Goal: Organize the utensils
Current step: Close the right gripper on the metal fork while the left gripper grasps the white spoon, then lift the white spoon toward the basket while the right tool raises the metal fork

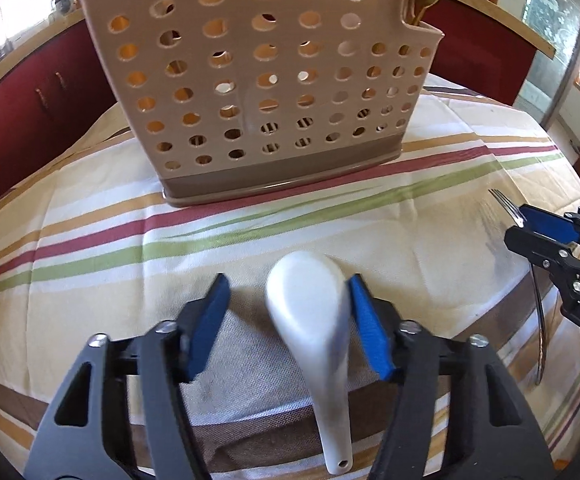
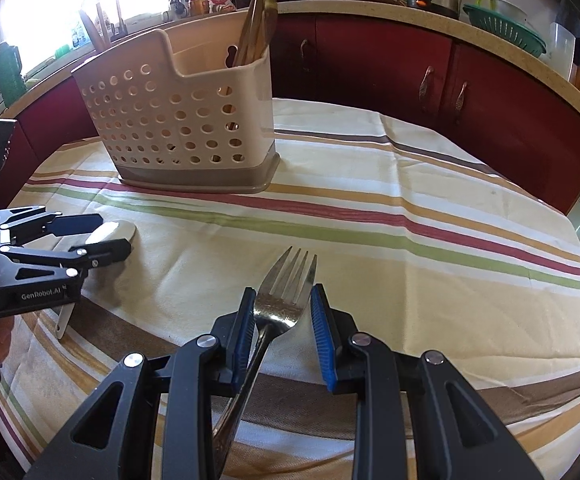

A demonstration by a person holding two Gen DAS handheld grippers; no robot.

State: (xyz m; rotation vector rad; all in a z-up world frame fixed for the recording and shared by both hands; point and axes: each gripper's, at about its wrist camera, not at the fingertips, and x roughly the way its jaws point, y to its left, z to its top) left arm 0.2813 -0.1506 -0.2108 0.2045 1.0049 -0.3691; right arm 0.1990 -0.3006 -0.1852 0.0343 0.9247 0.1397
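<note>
The left hand-held gripper [image 1: 287, 326] stands released, its blue pads spread either side of a white soup spoon [image 1: 316, 320] that lies bowl-down on the striped cloth [image 1: 101, 236] covering the worktop; the right pad sits just against the bowl's edge while the left pad is well apart from it. Closing from this offset could push the smooth, rounded bowl sideways, and the glazed surface may well squirt out of the pads rather than seat between them. The right hand-held gripper [image 2: 283, 332] is likewise unclenched, straddling a metal fork [image 2: 285, 300] at its neck, the left pad nearly touching and the right pad clear. The fork lies flat and thin on the cloth, so the pads could ride over it or pinch a fold of fabric along with it, dragging the cloth. Beyond both stands the perforated beige holder [image 2: 185, 120], already carrying long wooden-looking utensils [image 2: 255, 28] in its end compartment. It looks light, and a spoon or fork lowered at a slant could catch its rim or those standing handles and tip it.
</note>
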